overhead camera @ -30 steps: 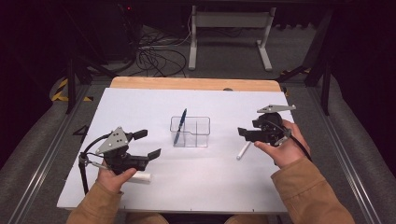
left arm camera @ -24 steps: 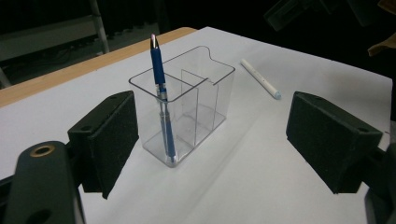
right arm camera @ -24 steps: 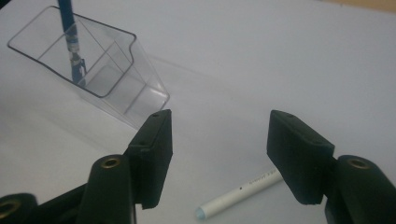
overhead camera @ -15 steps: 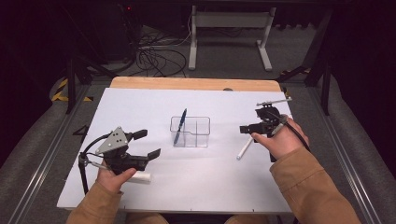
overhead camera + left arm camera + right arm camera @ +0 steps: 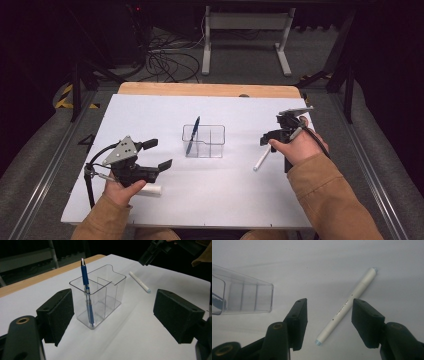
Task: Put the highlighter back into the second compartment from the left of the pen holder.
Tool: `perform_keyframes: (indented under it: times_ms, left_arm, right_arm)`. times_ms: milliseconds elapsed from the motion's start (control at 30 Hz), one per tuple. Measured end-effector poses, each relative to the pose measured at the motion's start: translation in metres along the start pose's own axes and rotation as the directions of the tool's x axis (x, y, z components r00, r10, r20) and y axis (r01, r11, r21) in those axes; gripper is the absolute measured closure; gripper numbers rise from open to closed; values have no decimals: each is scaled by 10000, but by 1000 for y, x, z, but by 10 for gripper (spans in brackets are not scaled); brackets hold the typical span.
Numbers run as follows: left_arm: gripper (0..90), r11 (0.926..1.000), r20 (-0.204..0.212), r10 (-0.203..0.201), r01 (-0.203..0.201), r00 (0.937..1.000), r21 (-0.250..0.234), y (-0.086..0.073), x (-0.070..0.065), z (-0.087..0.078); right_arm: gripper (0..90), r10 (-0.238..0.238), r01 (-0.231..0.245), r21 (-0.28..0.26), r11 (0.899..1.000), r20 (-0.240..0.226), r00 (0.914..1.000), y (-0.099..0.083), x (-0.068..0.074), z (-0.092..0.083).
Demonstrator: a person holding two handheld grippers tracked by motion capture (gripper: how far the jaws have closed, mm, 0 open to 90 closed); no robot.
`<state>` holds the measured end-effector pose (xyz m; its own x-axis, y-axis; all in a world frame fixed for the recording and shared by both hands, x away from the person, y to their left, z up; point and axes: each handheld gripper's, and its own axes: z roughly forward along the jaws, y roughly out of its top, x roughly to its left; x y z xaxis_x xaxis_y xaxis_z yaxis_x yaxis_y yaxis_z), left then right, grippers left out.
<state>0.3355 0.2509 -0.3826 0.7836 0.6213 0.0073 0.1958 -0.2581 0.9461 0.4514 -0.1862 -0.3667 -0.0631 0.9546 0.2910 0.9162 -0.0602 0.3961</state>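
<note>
While the work in hand is the pick-up of a pen, items are listed from left to right as seen in the high view. Left hand-held gripper: held low over the counter, jaws wide open, nothing between them; a second white pen is seen lying beside that hand. Clear holder: stood mid-counter, upright, divided into compartments; a blue pen is leaned in its left compartment. White pen: laid flat on the counter, right of the holder and apart from it. Right hand-held gripper: jaws half open and just closing, the white pen lying between the pads, untouched by either as far as can be told. Recommended handling: the pads are best squared to the barrel, lowered until level with it, and closed near its middle, so that the pen is not rolled or tipped when lifted.
</note>
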Motion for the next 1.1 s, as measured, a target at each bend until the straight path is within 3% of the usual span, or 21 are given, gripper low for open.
perform_keyframes:
  times_ms: [233,433,567,700,1100]
  left_arm:
    - [175,10000,1,28,-28,10000,15,0,0,0]
    - [175,10000,-35,82,-82,10000,15,0,0,0]
    - [176,10000,8,65,-65,10000,56,0,-1,0]
    - [176,9999,-30,128,-127,9999,100,0,-1,1]
    - [179,9999,-19,111,-111,9999,87,1,-2,1]
  right_arm:
    - [478,66,-66,-58,10000,149,9999,1,0,0]
    - [512,693,-706,322,9970,401,9968,5,-3,5]
    - [525,1412,-1440,533,9881,530,9886,9,-7,11]
    - [541,2129,-2181,711,9733,737,9743,14,-10,19]
    - [578,2908,-3016,993,9483,1097,9505,22,-19,34]
